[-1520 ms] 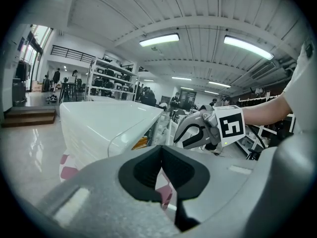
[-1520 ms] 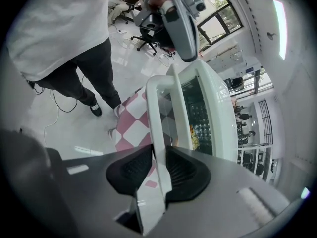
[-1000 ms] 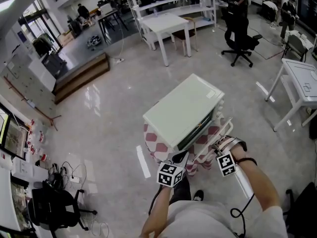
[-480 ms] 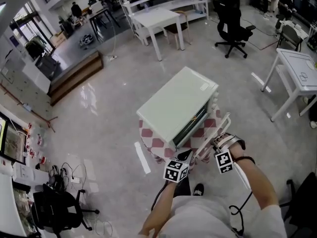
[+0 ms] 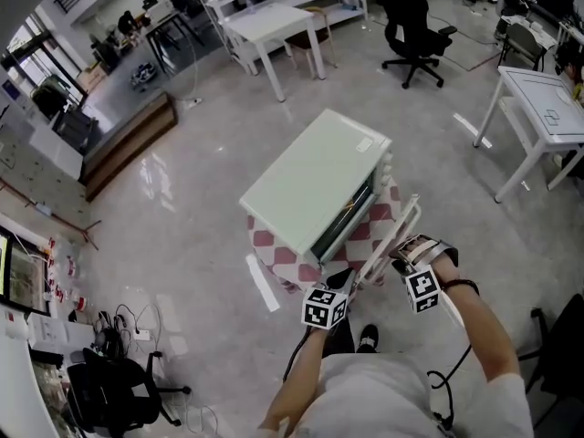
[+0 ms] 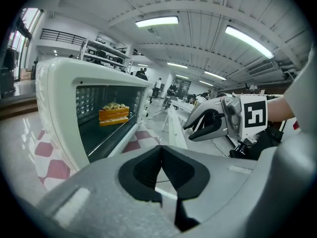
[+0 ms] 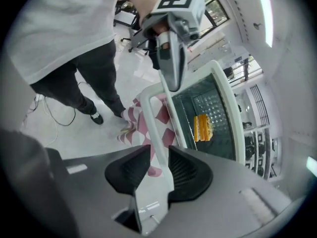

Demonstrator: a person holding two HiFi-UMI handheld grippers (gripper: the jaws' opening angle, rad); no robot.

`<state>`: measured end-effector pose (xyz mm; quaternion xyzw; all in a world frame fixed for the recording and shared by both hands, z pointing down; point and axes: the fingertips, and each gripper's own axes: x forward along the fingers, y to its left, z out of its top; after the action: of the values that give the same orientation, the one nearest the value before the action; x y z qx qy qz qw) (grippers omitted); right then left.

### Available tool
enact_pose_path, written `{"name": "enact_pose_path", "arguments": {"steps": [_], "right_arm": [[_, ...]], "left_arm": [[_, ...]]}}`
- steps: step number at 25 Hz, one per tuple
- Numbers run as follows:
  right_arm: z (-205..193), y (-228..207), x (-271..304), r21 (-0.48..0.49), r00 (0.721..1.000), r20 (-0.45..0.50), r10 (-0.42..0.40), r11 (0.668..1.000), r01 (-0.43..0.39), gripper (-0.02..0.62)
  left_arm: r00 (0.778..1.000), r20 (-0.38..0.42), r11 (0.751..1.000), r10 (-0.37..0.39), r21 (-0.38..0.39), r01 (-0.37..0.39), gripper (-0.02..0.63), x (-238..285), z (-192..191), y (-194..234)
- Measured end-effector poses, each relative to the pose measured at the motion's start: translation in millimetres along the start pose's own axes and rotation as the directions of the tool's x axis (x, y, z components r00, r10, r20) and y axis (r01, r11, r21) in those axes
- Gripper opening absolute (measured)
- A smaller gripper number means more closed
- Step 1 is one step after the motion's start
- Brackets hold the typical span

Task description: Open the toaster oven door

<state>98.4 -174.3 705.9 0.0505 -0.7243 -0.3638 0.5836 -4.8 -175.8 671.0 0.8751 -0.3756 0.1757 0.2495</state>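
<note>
While your left gripper idled at the near-left corner of the checked cloth, its pads were pressed together on nothing, apart from the door. The toaster oven sat on that cloth in front of you, with an orange layered snack on its rack. Its door hung swung down toward you, close to level, so I judged the opening all but done.

That door would handle as a stiff, hinged panel that pivots on its lower edge and will not slide, with a glass pane that would not forgive a slam. The white handle along its free edge was the place to take it, near mid-bar, though it looked smooth and likely to slip.

Your right gripper had that bar running straight between its ribbed pads, and its jaws were opening. The pads seemed just clear of the bar, though the angle made contact on the left pad hard to rule out.
</note>
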Motion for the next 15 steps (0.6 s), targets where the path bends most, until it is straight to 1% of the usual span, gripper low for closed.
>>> {"name": "enact_pose_path", "arguments": {"steps": [2, 6, 9, 11, 15], "right_arm": [[-4, -5, -6, 0.075, 0.999, 0.017, -0.028, 0.997, 0.027, 0.115], [-18, -22, -17, 0.101, 0.990, -0.028, -0.136, 0.985, 0.138, 0.115], [-16, -28, -15, 0.067, 0.985, -0.041, -0.169, 0.983, 0.172, 0.120], [-13, -27, -9, 0.033, 0.985, -0.051, -0.166, 0.985, 0.168, 0.121], [-8, -24, 5, -0.071, 0.986, -0.080, -0.144, 0.988, 0.138, 0.124]], "left_arm": [[1.000, -0.011, 1.000, -0.008, 0.002, 0.008, 0.006, 3, -3, -3], [0.999, -0.038, 1.000, -0.022, 0.015, 0.023, 0.006, 8, -9, -9], [0.998, -0.058, 0.999, -0.030, 0.029, 0.031, 0.006, 10, -13, -12], [0.997, -0.069, 0.999, -0.035, 0.030, 0.037, 0.006, 11, -15, -14], [0.994, -0.102, 0.998, -0.048, 0.036, 0.052, 0.006, 14, -24, -19]]}}
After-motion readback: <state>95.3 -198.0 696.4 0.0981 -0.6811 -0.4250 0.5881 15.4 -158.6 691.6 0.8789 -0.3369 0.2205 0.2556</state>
